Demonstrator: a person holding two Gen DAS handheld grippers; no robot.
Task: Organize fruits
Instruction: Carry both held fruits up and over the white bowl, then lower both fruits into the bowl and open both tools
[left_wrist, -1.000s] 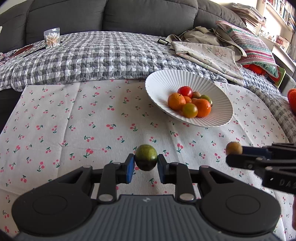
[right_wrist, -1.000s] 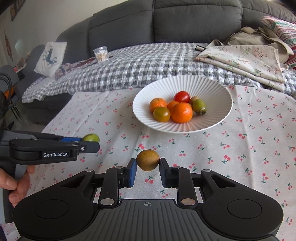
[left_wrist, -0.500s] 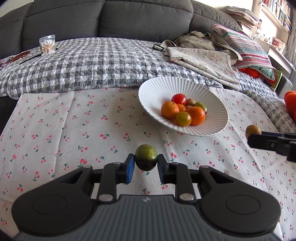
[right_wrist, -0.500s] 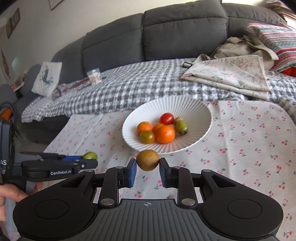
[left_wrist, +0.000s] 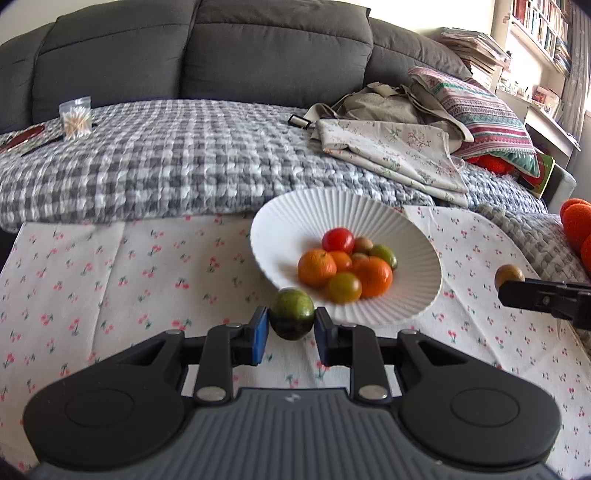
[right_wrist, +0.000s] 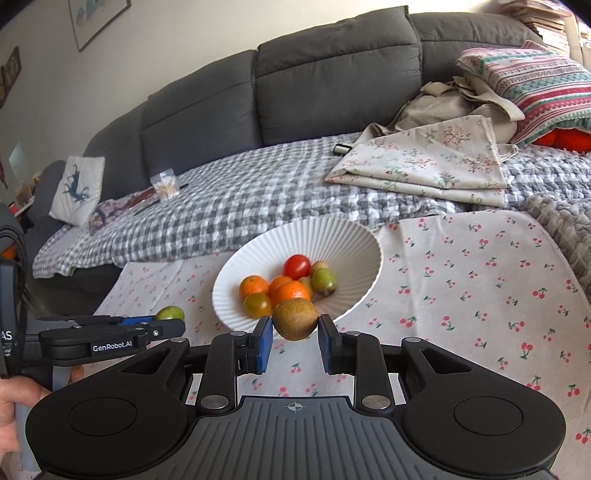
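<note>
Both grippers clamped on fruit, held just short of the white bowl.

We find the left gripper (left_wrist: 291, 325) closed on a green fruit (left_wrist: 291, 313), its blue pads pressing both sides, and the right gripper (right_wrist: 294, 330) closed likewise on a brown fruit (right_wrist: 295, 319). We see both fruits clear of the cherry-print cloth (left_wrist: 110, 273). The ribbed white bowl (left_wrist: 295, 218) sits on that cloth just ahead of each gripper, slightly right of the left one and slightly left of the right one. It holds oranges (left_wrist: 317, 267), a red tomato (left_wrist: 338, 240) and several greenish fruits. Beyond the bowl lie a checked blanket (left_wrist: 166, 162) and a grey sofa (left_wrist: 258, 48). In the right view we note a hand (right_wrist: 14, 402) gripping the left gripper's handle at the left edge.
</note>
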